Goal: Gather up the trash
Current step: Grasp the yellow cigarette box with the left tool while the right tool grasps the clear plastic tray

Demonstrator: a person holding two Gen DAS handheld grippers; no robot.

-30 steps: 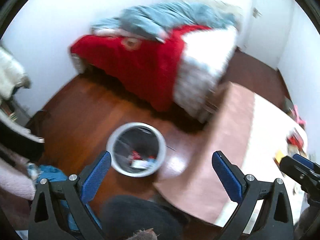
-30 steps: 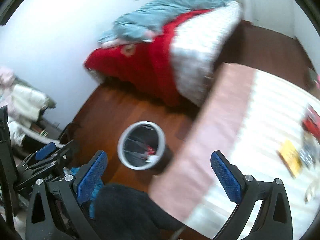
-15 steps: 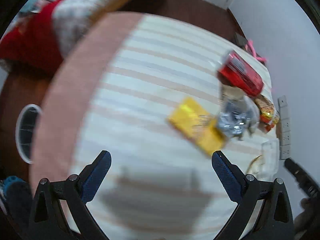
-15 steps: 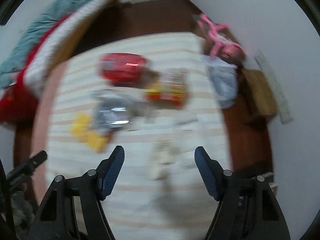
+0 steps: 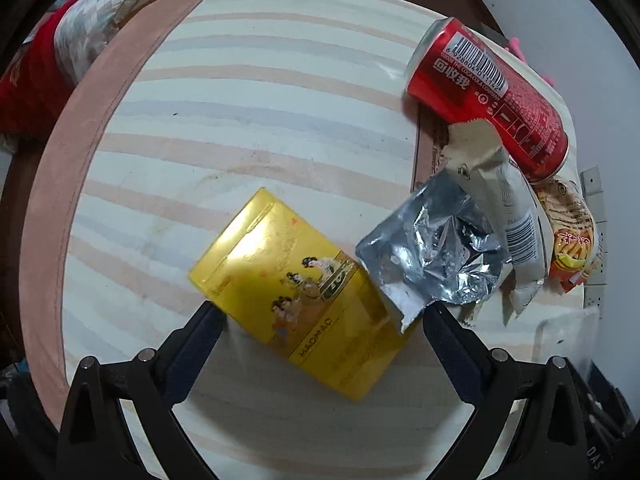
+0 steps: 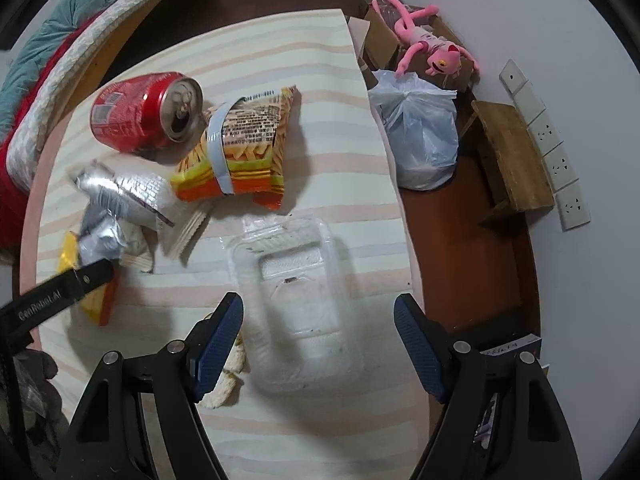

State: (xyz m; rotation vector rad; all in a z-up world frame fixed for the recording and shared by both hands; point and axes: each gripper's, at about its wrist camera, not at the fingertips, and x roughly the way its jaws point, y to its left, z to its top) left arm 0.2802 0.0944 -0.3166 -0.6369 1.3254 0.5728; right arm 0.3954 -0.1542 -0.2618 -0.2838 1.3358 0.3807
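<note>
Our left gripper (image 5: 320, 316) is spread, straddling the yellow box (image 5: 296, 292); foil wrapper (image 5: 436, 256) and can (image 5: 488, 92) lie beyond. Our right gripper (image 6: 320, 316), jaws just opening, straddles the clear tray (image 6: 296, 300) untouched; chip bag (image 6: 244, 148) beyond.

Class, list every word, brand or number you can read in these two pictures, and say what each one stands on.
"HAOMAO": on the yellow box.
"THE COCA-COLA COMPANY" with a barcode: on the red can; its digits and the Chinese characters are too small to be sure of.
"GenRobot.AI": on the left gripper's arm.
Print on the orange snack bag and white wrapper: too small to read.
</note>
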